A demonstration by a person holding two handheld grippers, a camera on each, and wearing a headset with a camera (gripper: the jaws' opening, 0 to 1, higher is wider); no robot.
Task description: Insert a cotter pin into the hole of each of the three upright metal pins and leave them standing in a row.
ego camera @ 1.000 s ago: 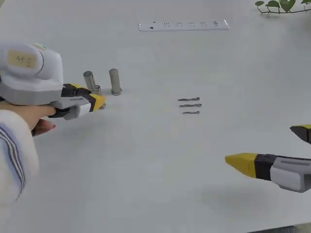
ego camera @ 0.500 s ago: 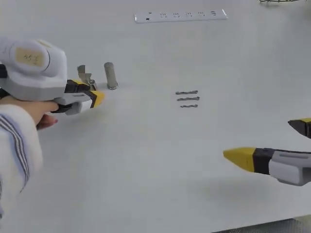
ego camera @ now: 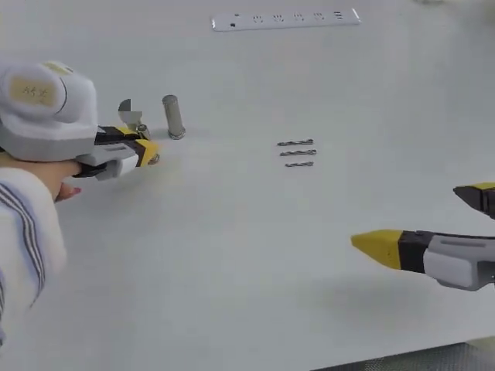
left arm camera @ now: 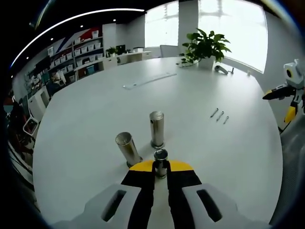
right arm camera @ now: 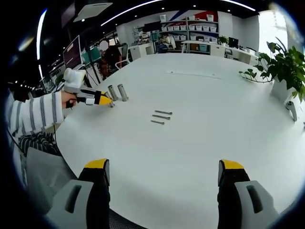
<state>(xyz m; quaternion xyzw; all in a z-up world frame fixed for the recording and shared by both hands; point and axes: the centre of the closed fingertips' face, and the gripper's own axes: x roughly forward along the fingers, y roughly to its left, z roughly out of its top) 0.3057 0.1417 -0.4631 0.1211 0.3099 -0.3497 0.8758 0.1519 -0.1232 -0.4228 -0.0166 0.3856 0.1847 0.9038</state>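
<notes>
Left gripper [left arm camera: 161,168]: jaws pressed together on a short metal pin [left arm camera: 160,160], pinched between the tips; whether it rests on the white table [ego camera: 232,255] or is lifted cannot be told. Right gripper [right arm camera: 164,172]: jaws spread wide, nothing between them, hovering well apart from the work at the table's near right. Second pin [left arm camera: 156,128]: upright, just beyond the held one. Third pin [left arm camera: 126,148]: just left of it, seeming to lean, though the fisheye may account for this. Cotter pins [ego camera: 298,153]: three, lying side by side between the two grippers; no pin yet carries one. Risks, as judged: the left jaws sit close to both free pins, so a sideways shift could topple either; a grip covering the pin's hole would block insertion; the thin cotter pins lie flat and may skid when picked. Surroundings: power strip [ego camera: 286,18] at the far edge, potted plant [left arm camera: 205,45] beyond; neither obstructs.
</notes>
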